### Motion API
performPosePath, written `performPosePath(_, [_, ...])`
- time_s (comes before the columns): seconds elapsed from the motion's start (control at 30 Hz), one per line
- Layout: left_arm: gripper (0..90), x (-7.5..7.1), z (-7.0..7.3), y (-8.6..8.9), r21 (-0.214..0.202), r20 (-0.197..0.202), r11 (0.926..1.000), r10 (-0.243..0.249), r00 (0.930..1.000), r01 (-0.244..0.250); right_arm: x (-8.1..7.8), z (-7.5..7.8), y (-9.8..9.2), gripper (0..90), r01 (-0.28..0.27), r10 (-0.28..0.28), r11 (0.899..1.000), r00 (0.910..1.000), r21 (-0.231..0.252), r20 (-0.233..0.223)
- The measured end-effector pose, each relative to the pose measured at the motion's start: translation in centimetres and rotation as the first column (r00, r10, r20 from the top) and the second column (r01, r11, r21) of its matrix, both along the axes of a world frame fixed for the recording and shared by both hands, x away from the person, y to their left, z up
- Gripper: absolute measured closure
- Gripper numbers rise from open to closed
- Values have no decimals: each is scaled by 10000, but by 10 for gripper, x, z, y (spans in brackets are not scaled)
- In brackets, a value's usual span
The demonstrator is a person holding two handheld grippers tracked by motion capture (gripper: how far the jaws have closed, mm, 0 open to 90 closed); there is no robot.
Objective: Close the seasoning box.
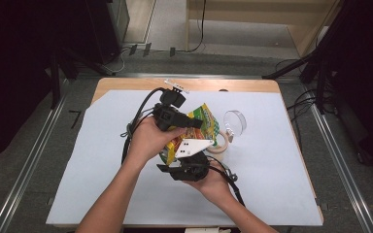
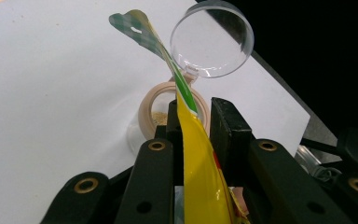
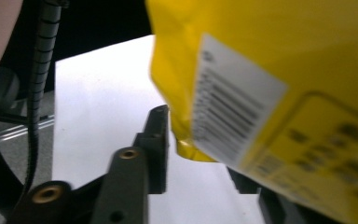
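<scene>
Left hand-held gripper (image 2: 193,116) clamped on yellow pouch (image 2: 200,177); right hand-held gripper's (image 1: 187,170) grip unclear.

Bright, even overhead light on the white table (image 1: 102,160); dark surroundings; right gripper close-up blurred.

surface: wooden table (image 1: 126,83) | cover: pale sheet (image 1: 102,160) | on sheet: tape roll (image 1: 222,143), clear lidded jar (image 1: 235,122)
</scene>
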State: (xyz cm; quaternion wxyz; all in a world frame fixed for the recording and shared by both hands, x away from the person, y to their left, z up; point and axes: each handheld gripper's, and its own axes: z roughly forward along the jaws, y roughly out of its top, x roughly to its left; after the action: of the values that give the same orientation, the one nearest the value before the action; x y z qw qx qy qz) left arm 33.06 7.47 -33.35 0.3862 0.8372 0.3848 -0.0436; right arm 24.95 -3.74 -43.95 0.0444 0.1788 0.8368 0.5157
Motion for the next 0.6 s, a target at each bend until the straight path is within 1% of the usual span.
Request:
performPosePath(0.1, [776, -2, 0, -2, 30, 161, 10000, -46, 9999, 45, 0, -2, 0, 683, 173, -173, 9998, 9998, -8, 54])
performPosePath(0.2, [769, -4, -2, -3, -42, 184, 9999, -157, 9997, 158, -2, -4, -1, 686, 313, -313, 9995, 9995, -38, -8])
performPosePath(0.27, [763, -6, -3, -4, -67, 198, 9997, -239, 9995, 240, -2, -6, -2, 689, 336, -336, 9994, 9994, -40, 30])
performPosePath(0.43, [741, -12, -1, -6, 17, 322, 9997, -262, 9991, 262, -3, -10, -3, 704, 307, -297, 9992, 9988, 249, -391])
performPosePath(0.5, [733, -14, -1, -6, 48, 429, 9996, -289, 9987, 287, -4, -8, -2, 705, 250, -240, 9991, 9992, 331, -316])
performPosePath(0.6, [727, -14, 0, -4, -12, 436, 9996, -288, 9986, 289, -6, -6, -2, 705, 223, -212, 9990, 9994, 394, -259])
